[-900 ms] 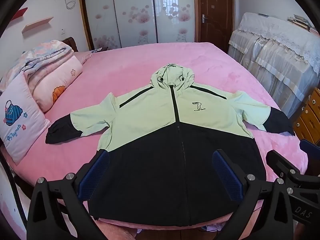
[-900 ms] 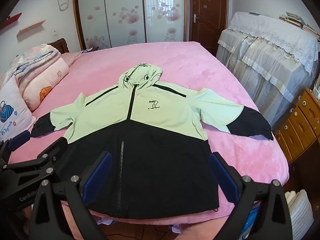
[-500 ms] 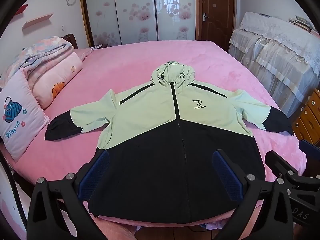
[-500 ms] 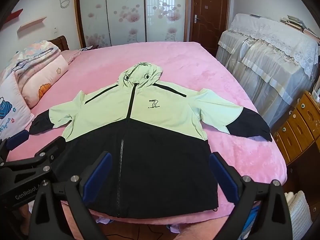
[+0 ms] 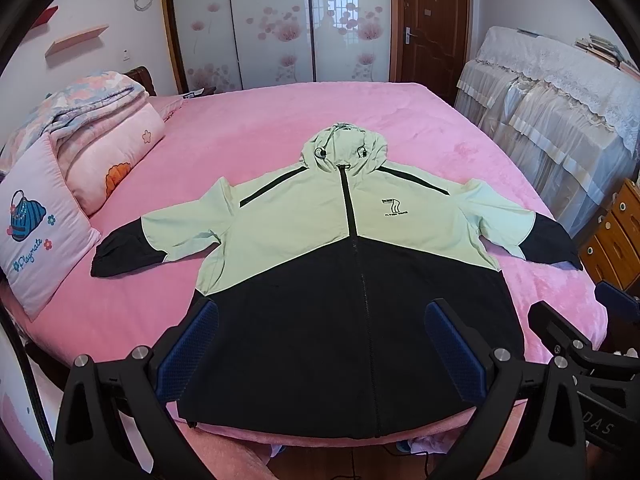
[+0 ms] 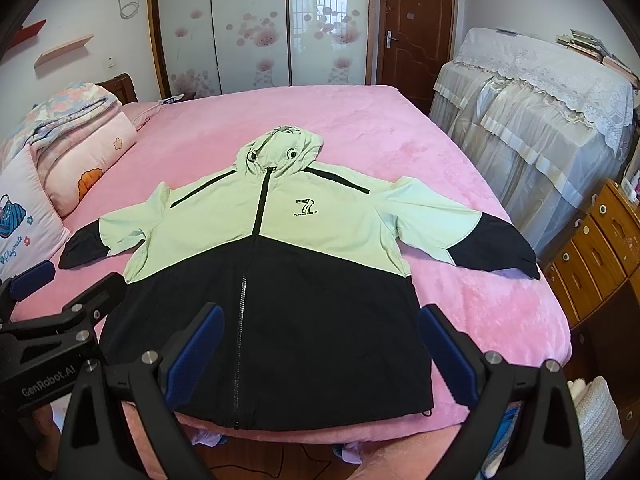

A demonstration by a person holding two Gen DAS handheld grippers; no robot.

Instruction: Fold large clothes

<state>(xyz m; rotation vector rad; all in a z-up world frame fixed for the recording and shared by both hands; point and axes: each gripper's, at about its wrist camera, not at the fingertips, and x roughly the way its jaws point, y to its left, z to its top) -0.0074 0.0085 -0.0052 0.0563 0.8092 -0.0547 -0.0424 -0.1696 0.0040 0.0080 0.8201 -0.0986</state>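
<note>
A hooded zip jacket [image 5: 320,240] [image 6: 280,248], light green above and black below, lies flat and front-up on the pink bed [image 5: 280,120] [image 6: 360,128], sleeves spread to both sides, hem at the near edge. My left gripper [image 5: 320,322] hovers open above the black lower part, nothing between its blue pads [image 5: 188,352]. My right gripper [image 6: 320,326] is likewise open over the hem area, holding nothing. In the left wrist view the right gripper's black frame shows at the right edge; the left gripper's frame shows at the left of the right wrist view.
Folded quilts [image 5: 100,136] and a pink pillow [image 5: 36,232] sit at the bed's left side. A lace-covered piece of furniture [image 6: 540,112] and wooden drawers [image 6: 600,248] stand to the right. A wardrobe and a brown door [image 5: 436,24] are behind the bed.
Both views have shifted very slightly; the jacket sits a touch lower and nearer in frame. Both grippers stay open and the jacket has not moved on the bed.
</note>
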